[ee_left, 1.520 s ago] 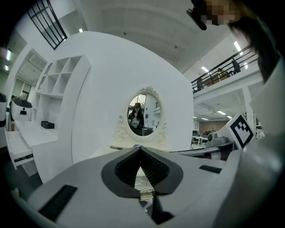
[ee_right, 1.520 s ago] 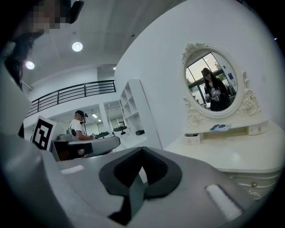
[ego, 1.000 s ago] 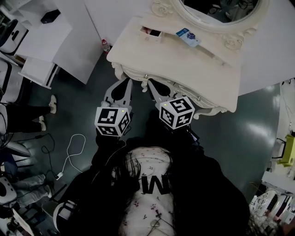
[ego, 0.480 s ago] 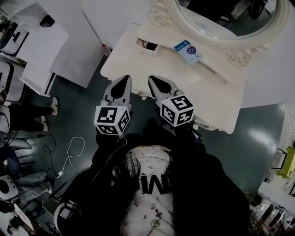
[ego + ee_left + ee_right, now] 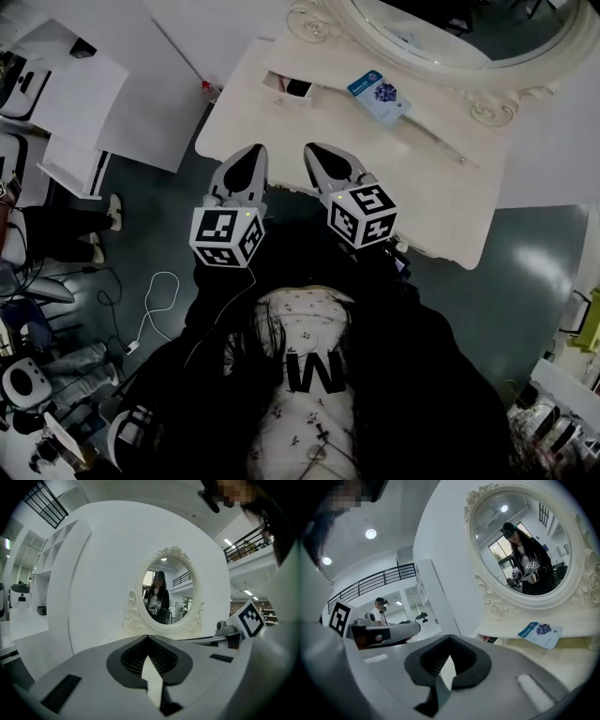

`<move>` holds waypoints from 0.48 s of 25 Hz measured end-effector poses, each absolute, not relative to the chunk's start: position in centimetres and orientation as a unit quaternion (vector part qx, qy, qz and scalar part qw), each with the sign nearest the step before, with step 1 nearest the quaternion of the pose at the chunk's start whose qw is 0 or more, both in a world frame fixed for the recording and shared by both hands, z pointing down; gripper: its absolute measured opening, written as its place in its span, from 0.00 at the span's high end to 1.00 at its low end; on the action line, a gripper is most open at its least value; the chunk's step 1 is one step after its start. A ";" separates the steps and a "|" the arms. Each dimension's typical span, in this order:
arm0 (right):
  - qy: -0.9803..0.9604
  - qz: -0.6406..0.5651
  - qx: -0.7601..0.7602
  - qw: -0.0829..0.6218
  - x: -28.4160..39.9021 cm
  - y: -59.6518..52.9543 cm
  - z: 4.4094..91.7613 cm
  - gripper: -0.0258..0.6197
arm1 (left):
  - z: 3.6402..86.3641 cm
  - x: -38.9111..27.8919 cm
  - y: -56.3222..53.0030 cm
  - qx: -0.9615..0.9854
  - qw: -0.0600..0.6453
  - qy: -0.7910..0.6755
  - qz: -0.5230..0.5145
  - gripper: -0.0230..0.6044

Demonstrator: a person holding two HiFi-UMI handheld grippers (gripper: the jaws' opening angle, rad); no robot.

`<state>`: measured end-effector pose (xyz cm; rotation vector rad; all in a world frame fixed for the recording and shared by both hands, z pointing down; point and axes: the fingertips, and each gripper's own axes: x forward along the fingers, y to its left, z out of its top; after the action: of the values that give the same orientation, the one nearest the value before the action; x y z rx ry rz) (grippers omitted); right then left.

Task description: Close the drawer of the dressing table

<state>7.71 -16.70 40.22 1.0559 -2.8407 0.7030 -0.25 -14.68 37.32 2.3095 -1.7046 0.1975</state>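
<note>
The cream dressing table (image 5: 441, 187) with its oval mirror (image 5: 450, 37) fills the top of the head view. Its front drawer is hidden under the tabletop edge and my grippers. My left gripper (image 5: 251, 155) and right gripper (image 5: 314, 152) lie side by side, tips at the table's near edge, both shut and empty. In the left gripper view the left gripper (image 5: 147, 637) points at the mirror (image 5: 168, 592). The right gripper (image 5: 450, 637) points along the tabletop (image 5: 576, 663) under the mirror (image 5: 525, 550).
A blue-and-white packet (image 5: 380, 94) lies on the tabletop, and a small open box drawer (image 5: 286, 86) sits at its back left. White cabinets (image 5: 75, 84) stand left, with a bottle (image 5: 208, 89) by the table corner. A cable (image 5: 155, 300) and a bystander's feet (image 5: 103, 225) are on the floor.
Both grippers have moved forward to the table, tips now at its near edge. The carved front with knobs, visible a second ago, no longer shows.
</note>
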 end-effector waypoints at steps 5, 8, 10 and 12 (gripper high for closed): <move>-0.904 0.231 0.359 0.016 7.6 -18.4 40.6 0.95 | 37.4 -0.5 -16.8 0.806 0.132 -0.572 0.073 0.96; -0.895 0.235 0.378 0.019 7.3 -19.8 41.2 0.95 | 37.6 -0.9 -18.2 0.817 0.135 -0.556 0.075 0.96; -0.889 0.237 0.391 0.024 6.9 -20.9 41.6 0.95 | 38.0 -1.5 -19.5 0.823 0.139 -0.545 0.076 0.96; -0.885 0.238 0.400 0.029 6.0 -22.1 42.1 0.95 | 38.3 -2.4 -21.0 0.828 0.139 -0.537 0.080 0.96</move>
<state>5.96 -22.13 42.11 1.2339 -2.7294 0.7350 -2.36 -21.02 38.35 2.3942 -1.5517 0.2314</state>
